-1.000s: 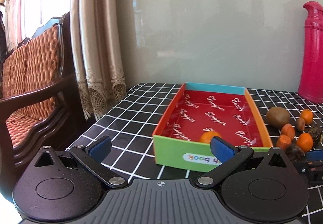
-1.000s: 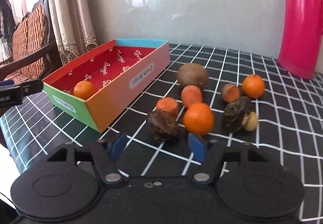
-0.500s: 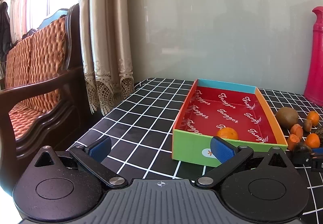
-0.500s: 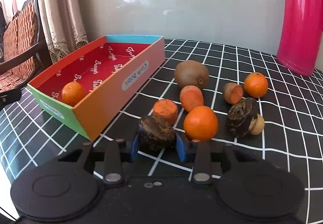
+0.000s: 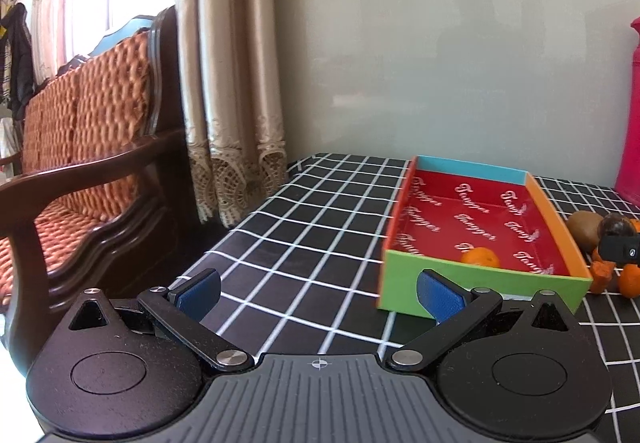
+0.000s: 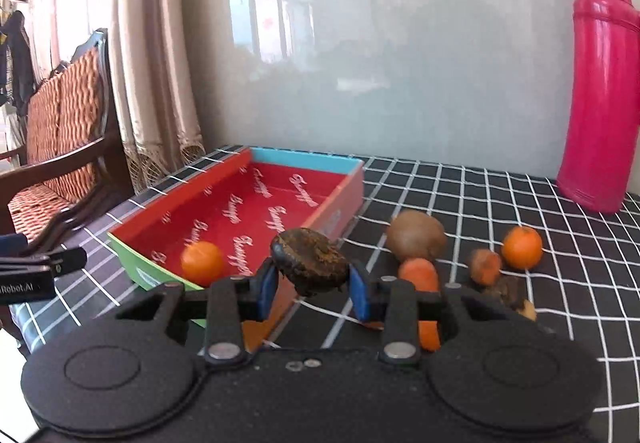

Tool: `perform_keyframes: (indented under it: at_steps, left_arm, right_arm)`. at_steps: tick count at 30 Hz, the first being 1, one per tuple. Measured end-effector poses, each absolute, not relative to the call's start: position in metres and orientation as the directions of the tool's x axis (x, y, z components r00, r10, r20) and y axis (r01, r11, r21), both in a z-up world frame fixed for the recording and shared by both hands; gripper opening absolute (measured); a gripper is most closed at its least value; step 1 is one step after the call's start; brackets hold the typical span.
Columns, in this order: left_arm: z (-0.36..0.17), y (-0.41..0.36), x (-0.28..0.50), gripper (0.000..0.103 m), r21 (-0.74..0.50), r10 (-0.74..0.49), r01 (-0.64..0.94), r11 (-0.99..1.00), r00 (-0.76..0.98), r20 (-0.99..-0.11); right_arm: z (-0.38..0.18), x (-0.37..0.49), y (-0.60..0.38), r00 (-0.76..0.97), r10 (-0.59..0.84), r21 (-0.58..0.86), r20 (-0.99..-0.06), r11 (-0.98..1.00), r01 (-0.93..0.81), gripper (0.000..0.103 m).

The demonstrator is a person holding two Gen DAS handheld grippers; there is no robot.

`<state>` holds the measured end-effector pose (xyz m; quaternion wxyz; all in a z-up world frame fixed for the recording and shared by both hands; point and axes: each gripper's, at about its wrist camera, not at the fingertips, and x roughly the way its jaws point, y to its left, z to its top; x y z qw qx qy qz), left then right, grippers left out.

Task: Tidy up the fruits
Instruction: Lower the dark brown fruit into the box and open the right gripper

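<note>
Gripping a dark fruit [image 6: 310, 257], right gripper [image 6: 312, 285] is clamped on it, held clear of the table [image 6: 500, 203], just beside the box [image 6: 320, 163]. One orange [image 6: 202, 263] lies inside the box. Left gripper [image 5: 318, 293] has jaws apart, nothing between, over the table.

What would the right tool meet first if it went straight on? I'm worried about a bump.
Probably the box: its near wall lies just beyond the dark fruit held by the right tool, though depth is unclear.
</note>
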<state>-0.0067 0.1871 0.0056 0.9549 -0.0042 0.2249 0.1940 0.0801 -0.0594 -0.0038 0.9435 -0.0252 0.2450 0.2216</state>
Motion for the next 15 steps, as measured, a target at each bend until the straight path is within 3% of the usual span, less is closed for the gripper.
perform_keyframes:
  at_steps: [10,15]
  left_arm:
    - [0.001,0.218,-0.021,0.103,0.086,0.395,-0.401,0.912,0.804,-0.444]
    - [-0.001,0.228,-0.025,0.103,0.068,0.402,-0.419,0.906,0.795,-0.454]
  right_arm:
    - [-0.004,0.080,-0.018,0.765,0.455,0.064,-0.455,0.874,-0.482,0.036]
    - [-0.011,0.079,0.001,0.766,0.422,-0.017,-0.485,0.871,-0.491,0.042]
